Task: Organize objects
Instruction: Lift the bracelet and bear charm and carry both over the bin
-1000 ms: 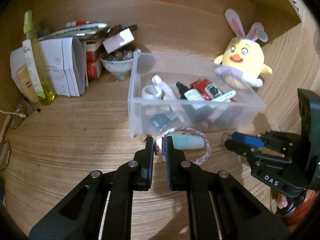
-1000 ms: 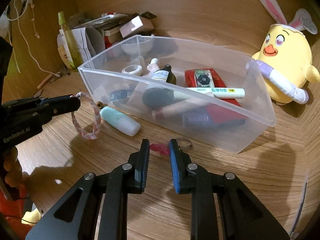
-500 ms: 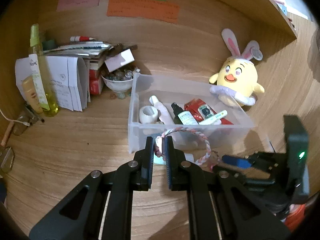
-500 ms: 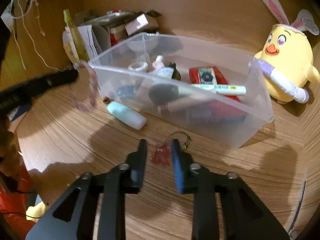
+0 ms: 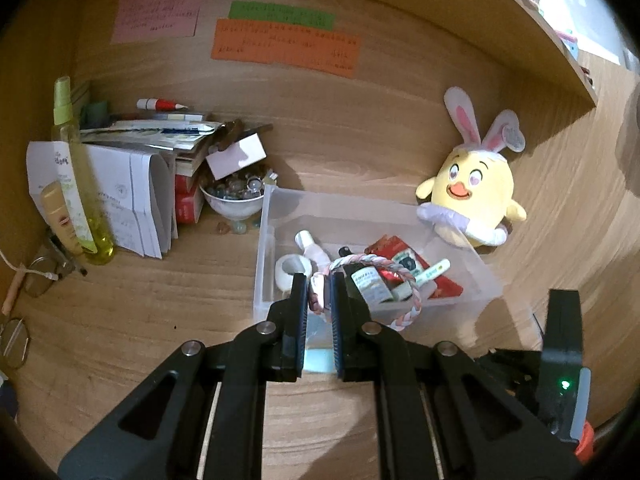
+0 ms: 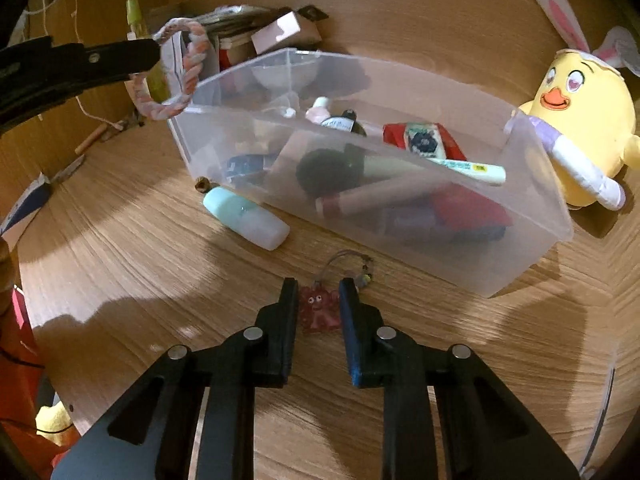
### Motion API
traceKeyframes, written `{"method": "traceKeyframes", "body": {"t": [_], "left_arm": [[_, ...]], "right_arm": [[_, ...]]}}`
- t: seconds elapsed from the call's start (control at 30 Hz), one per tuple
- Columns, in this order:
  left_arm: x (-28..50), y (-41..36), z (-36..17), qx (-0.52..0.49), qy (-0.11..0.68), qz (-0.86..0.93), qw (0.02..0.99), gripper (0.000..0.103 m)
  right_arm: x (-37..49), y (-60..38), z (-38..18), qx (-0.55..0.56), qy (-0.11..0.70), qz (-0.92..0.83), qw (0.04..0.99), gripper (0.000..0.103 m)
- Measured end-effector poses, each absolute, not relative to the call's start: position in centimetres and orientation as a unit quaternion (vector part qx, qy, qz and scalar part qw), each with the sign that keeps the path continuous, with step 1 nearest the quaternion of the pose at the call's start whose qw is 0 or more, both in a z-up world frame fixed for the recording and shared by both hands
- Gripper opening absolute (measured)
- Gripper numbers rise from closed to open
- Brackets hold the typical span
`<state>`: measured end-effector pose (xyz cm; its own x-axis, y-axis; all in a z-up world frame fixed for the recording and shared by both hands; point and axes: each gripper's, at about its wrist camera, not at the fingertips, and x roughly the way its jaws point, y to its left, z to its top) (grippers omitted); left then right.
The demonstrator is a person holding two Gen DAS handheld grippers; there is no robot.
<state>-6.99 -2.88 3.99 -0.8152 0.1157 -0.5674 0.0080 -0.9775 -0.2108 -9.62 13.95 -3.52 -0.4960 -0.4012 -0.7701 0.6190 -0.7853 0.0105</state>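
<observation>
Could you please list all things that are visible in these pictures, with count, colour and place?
braided ring: 1, pink and white, held in the air by the bin's left end
clear bin: 1, transparent, mid-desk, holding bottles, a pen, red packets
mint bottle: 1, mint and white, lying on the desk against the bin's front wall
keychain charm: 1, red, on the desk between the right fingers
plush chick: 1, yellow, right of the bin
sticky notes: 3, pink, green, orange, back wall
left gripper: black, shut on the ring
right gripper: black, open around the charm
</observation>
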Motion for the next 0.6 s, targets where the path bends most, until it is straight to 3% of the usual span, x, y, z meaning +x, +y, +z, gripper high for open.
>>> {"method": "traceKeyframes", "body": {"t": [0.6], "left_arm": [[-10.1, -2.9, 3.9, -0.31, -0.106, 0.945, 0.01, 0.01]], "right_arm": [[-9.4, 17.1, 5.3, 0.288, 0.091, -0.907, 0.294, 0.019]]}}
